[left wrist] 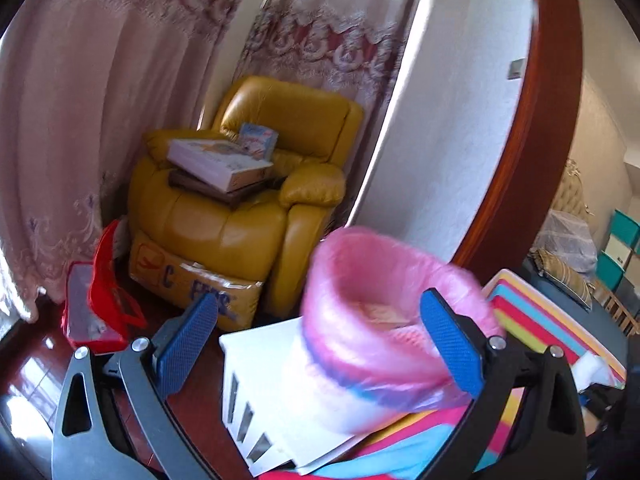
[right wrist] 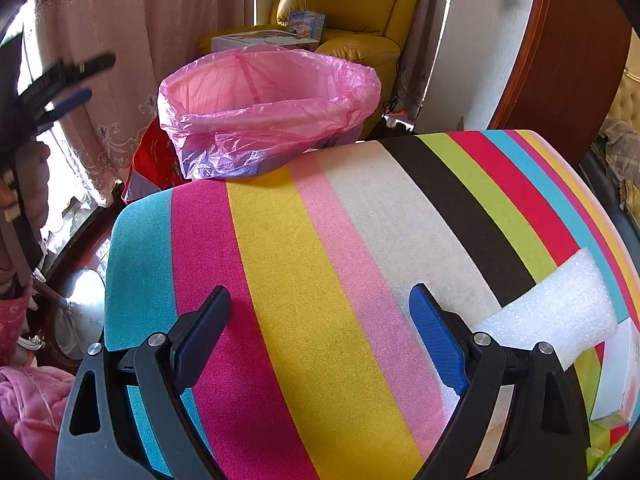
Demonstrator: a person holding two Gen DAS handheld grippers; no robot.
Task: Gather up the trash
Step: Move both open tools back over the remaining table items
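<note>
Striped cushion surface (right wrist: 320,280) mostly bare. Pink-lined bin (right wrist: 264,108) at far edge, contents unclear. 1 white foam scrap (right wrist: 560,312) left at right edge, beside right gripper (right wrist: 320,340). Right gripper and left gripper (left wrist: 316,344) spread wide, holding nothing.

Yellow armchair (left wrist: 256,184) bears what look like stacked boxes (left wrist: 218,162).

Crinkled glossy plastic liner (right wrist: 264,108), woven striped cloth (right wrist: 320,280).
</note>
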